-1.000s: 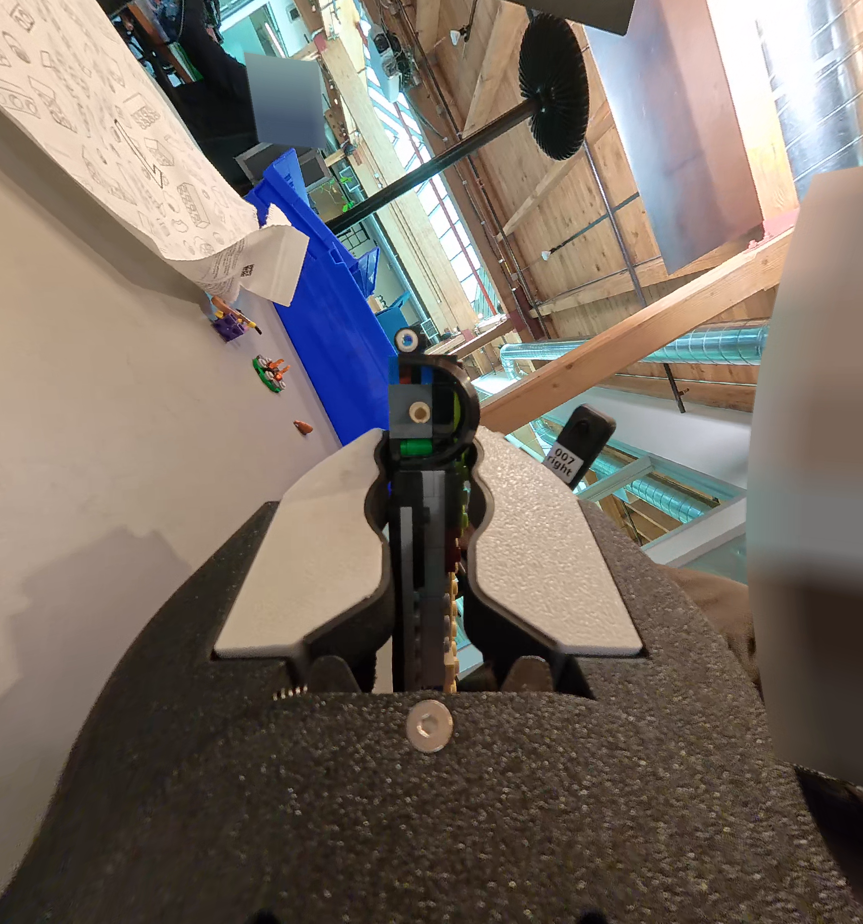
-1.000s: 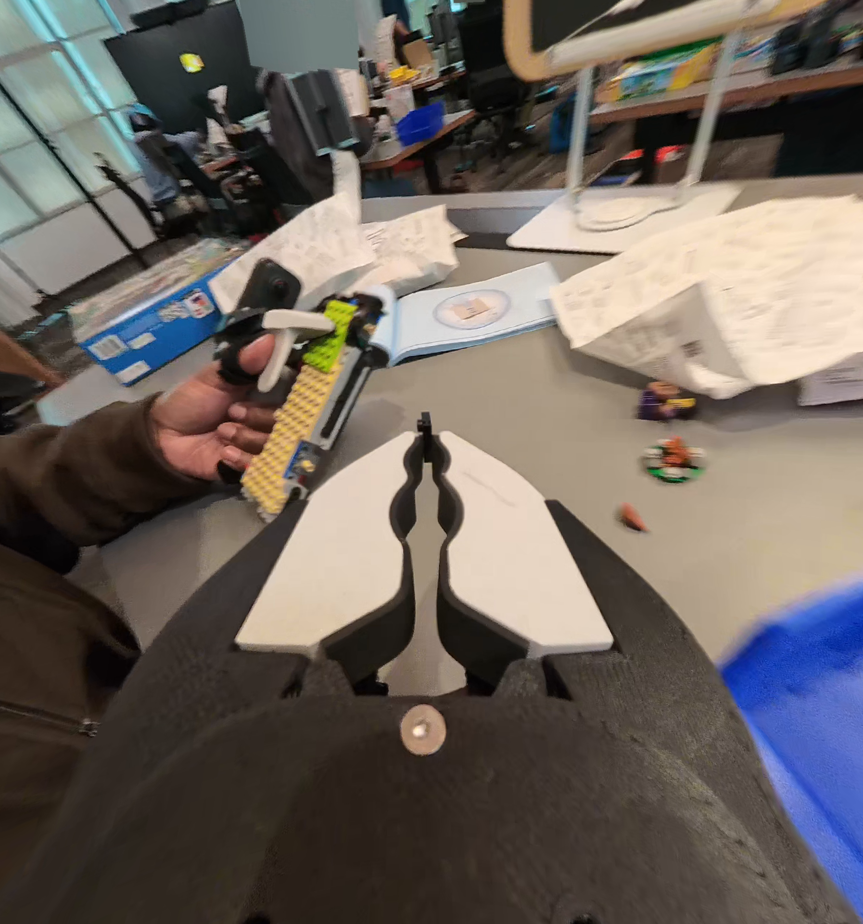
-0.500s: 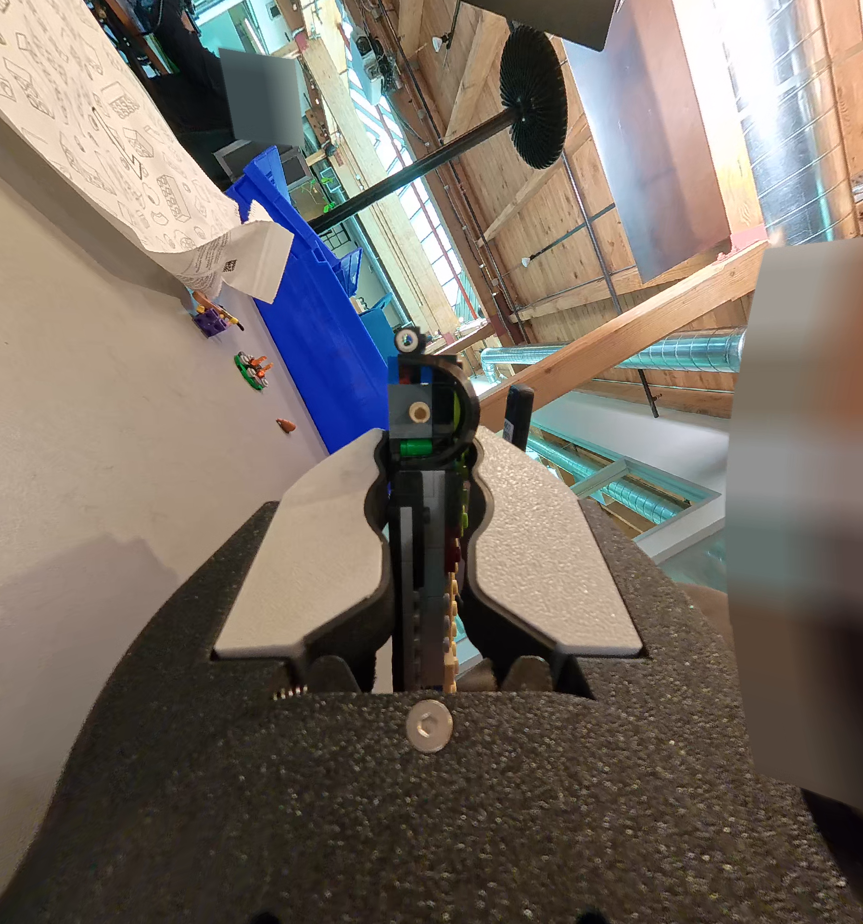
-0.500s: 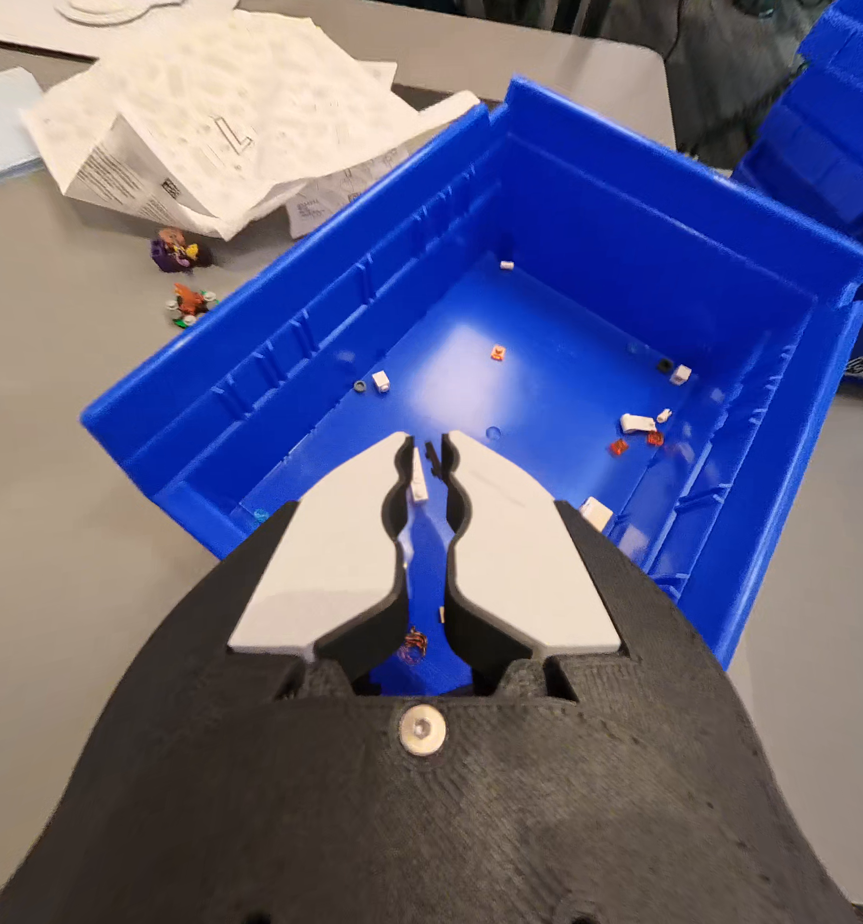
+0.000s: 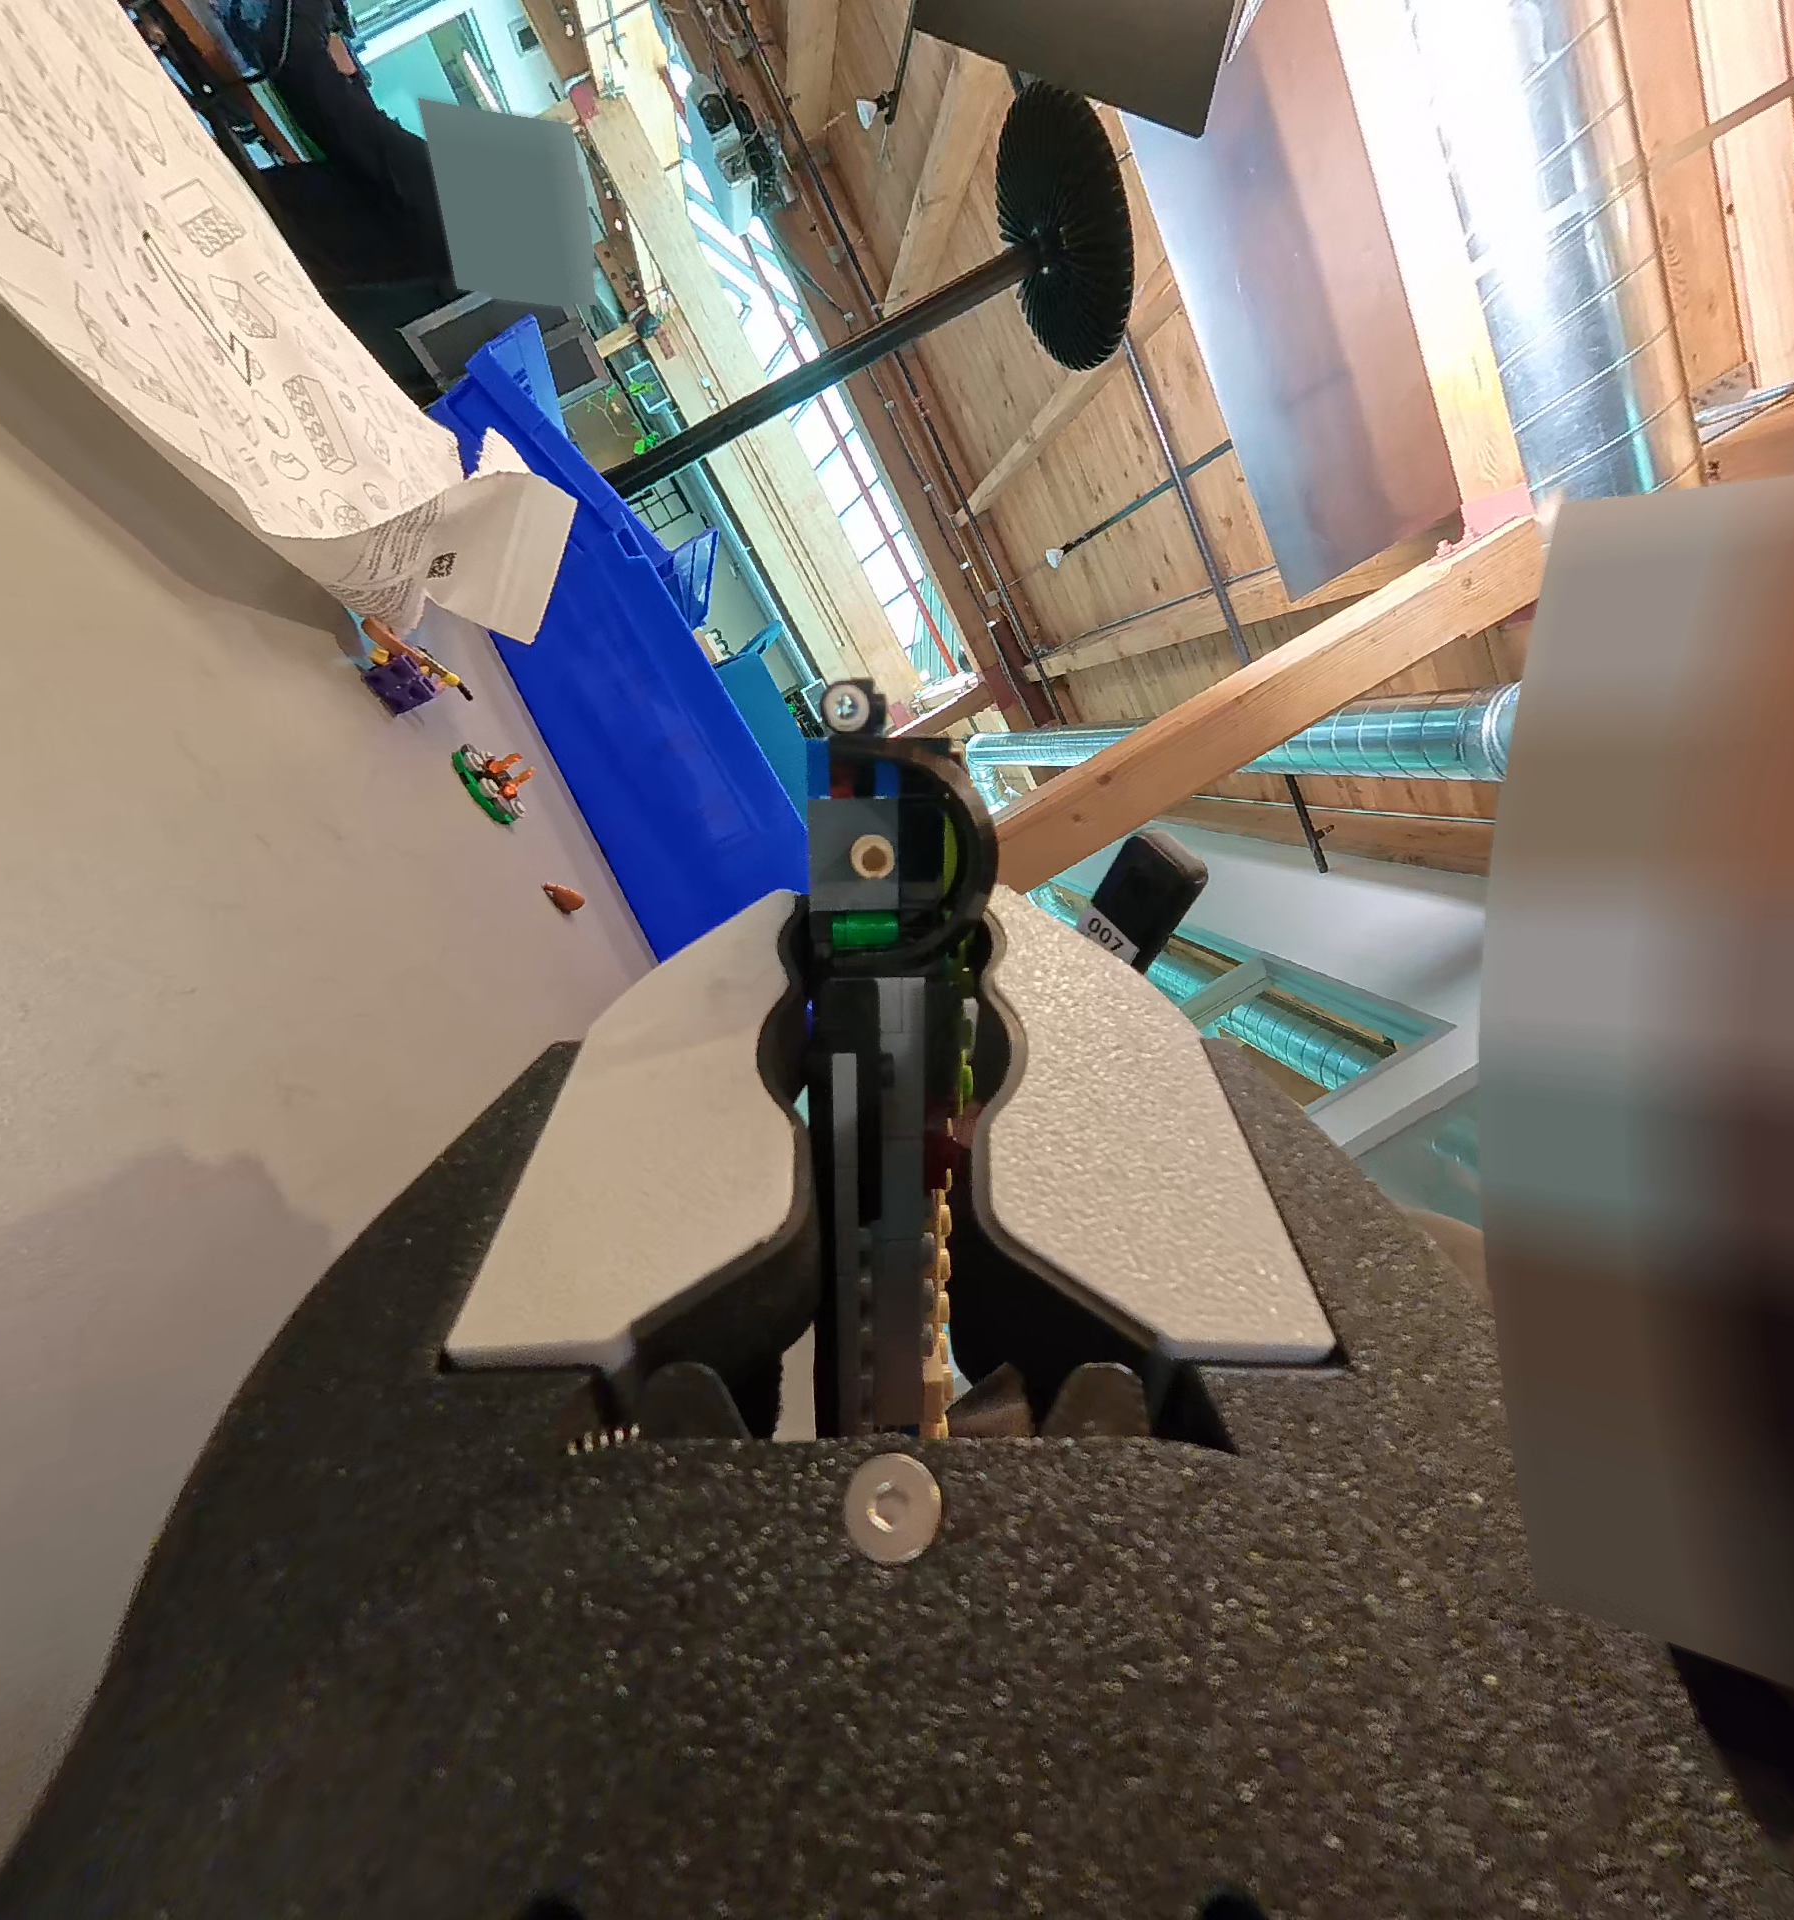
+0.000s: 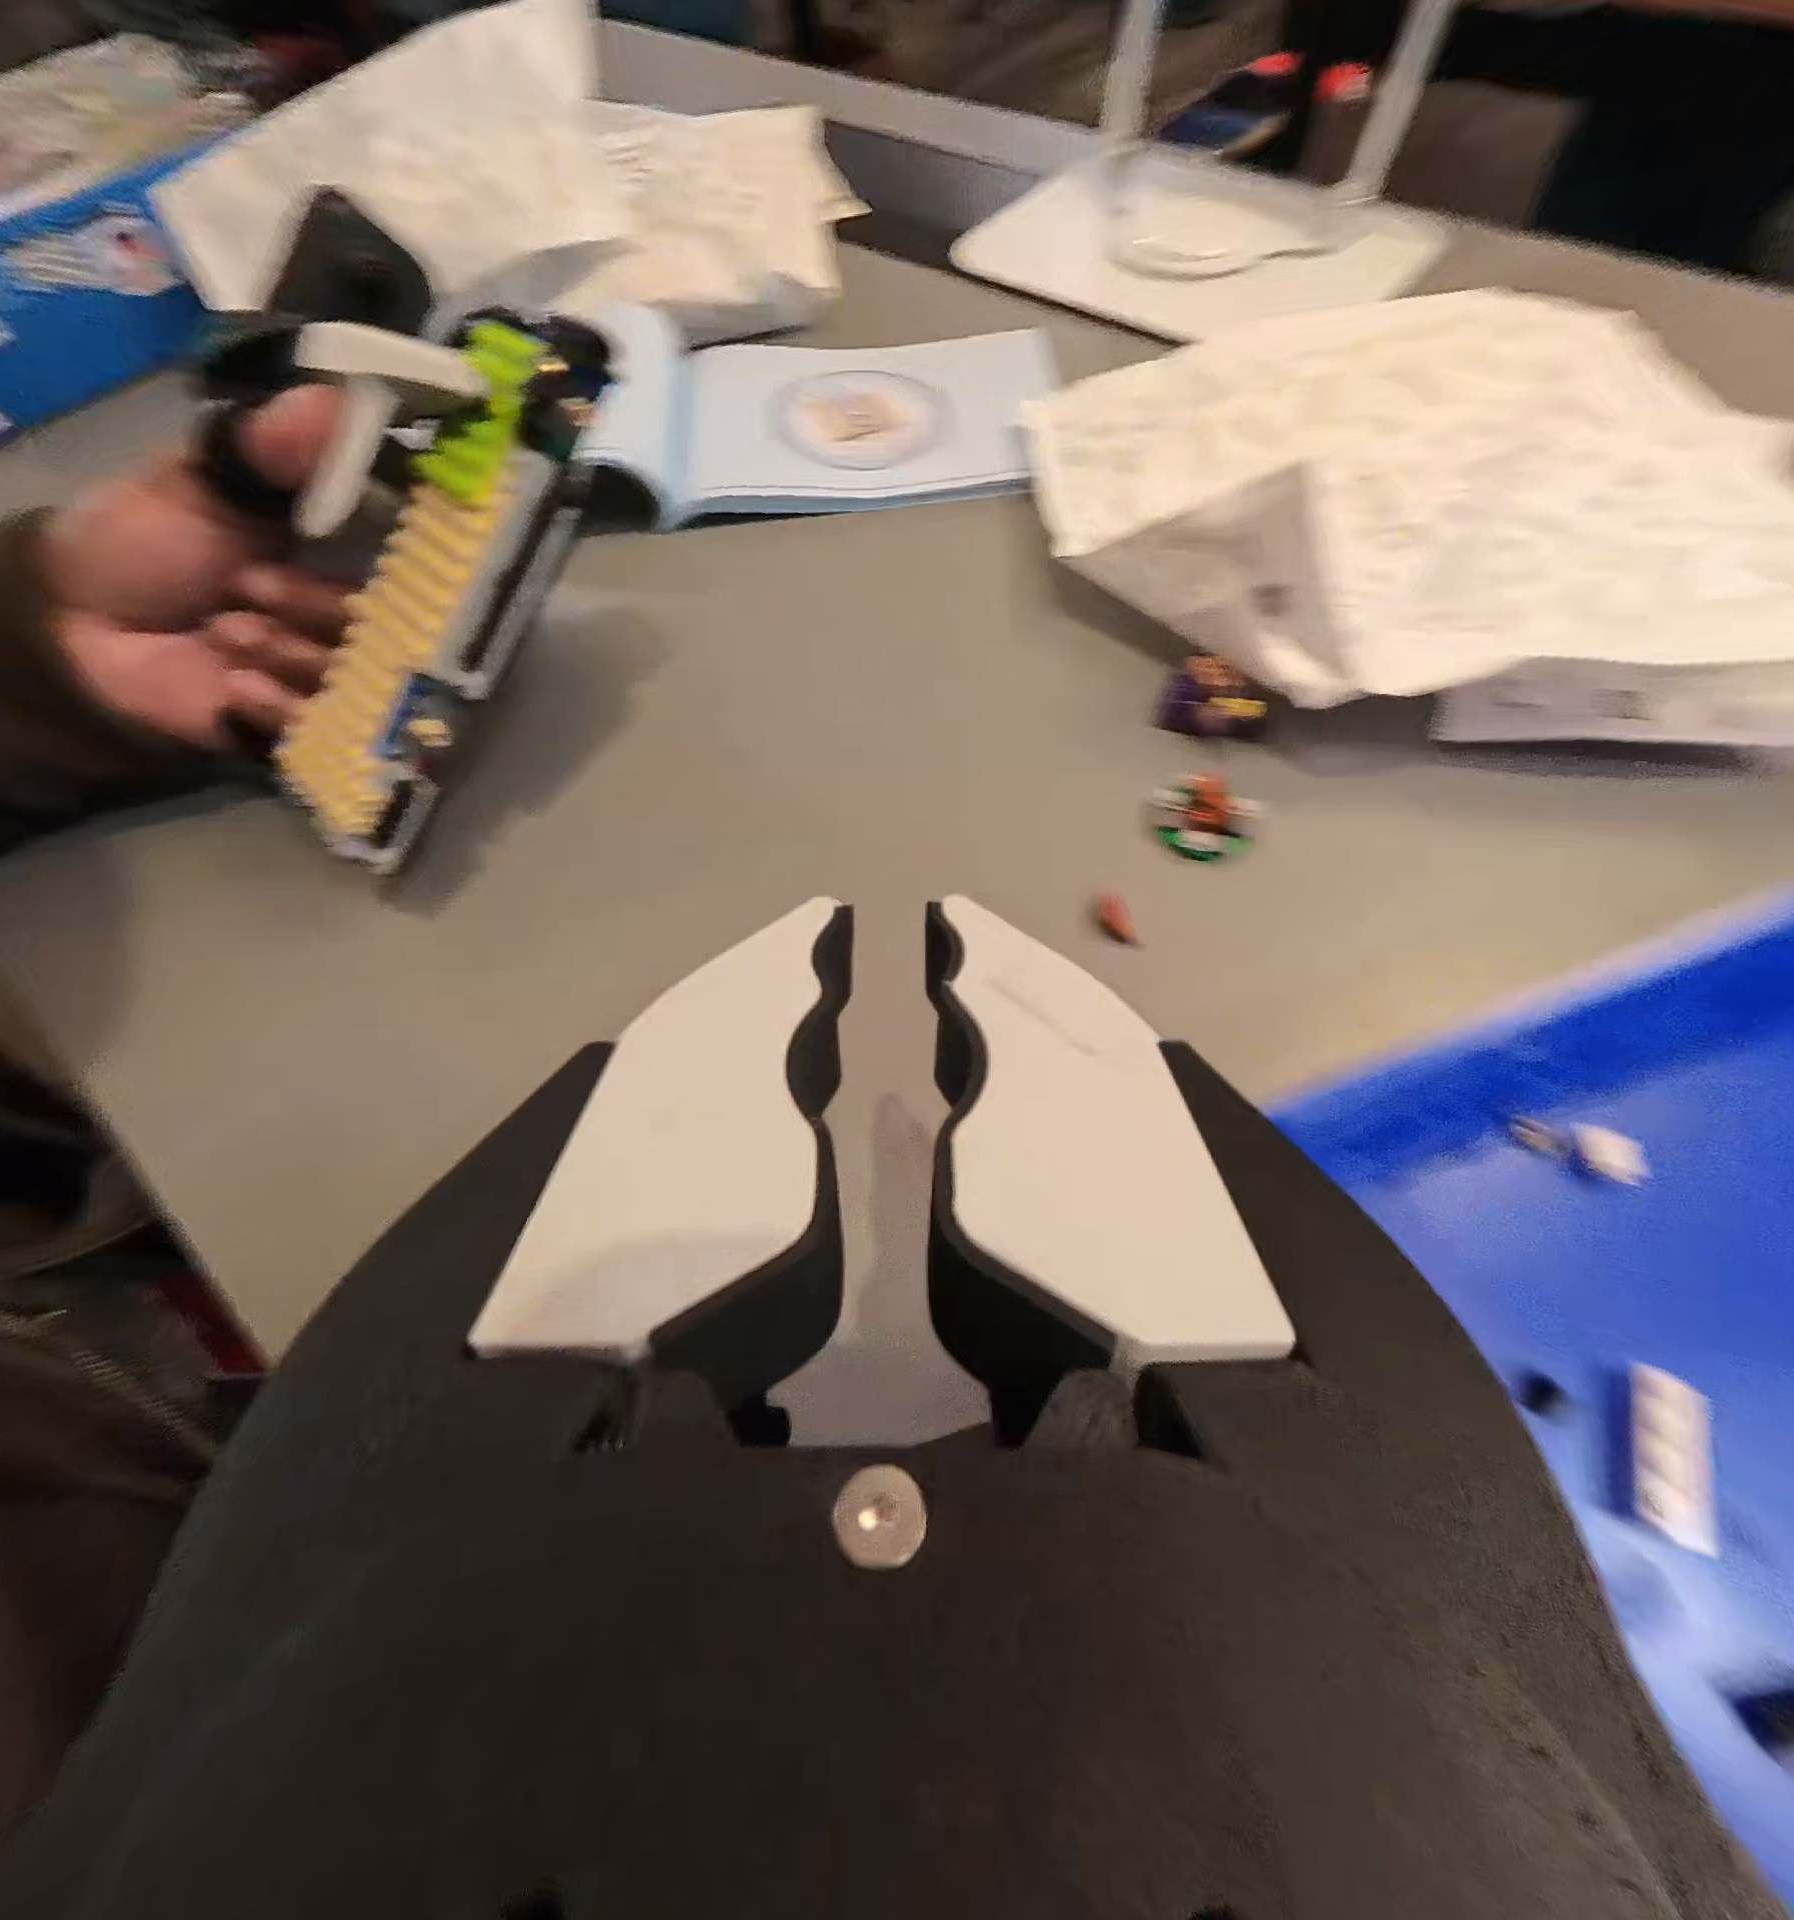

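Half a second ago my right gripper (image 6: 889, 914) looked down into the blue plastic bin (image 6: 1599, 1195); now it has swung back over the grey tabletop (image 6: 768, 727), its jaws slightly apart with nothing between them. My left gripper (image 5: 898, 935) has not shifted and clamps a long multicoloured brick-built model (image 5: 877, 862) with tan and lime studs, both pads pressed to its sides, held above the tabletop.

The view is smeared, so I judge the right gripper is moving fast; it could knock the model and snap pieces off. The model juts far past the pads and could pivot.

Near the right gripper's tips lies a small orange cone-shaped piece (image 6: 1116, 920); beyond it a green round plate with orange bits (image 6: 1199, 816), a purple brick cluster (image 6: 1210, 696) and crumpled white printed paper (image 6: 1444, 520). An open pale blue booklet (image 6: 851, 426) lies behind the model.
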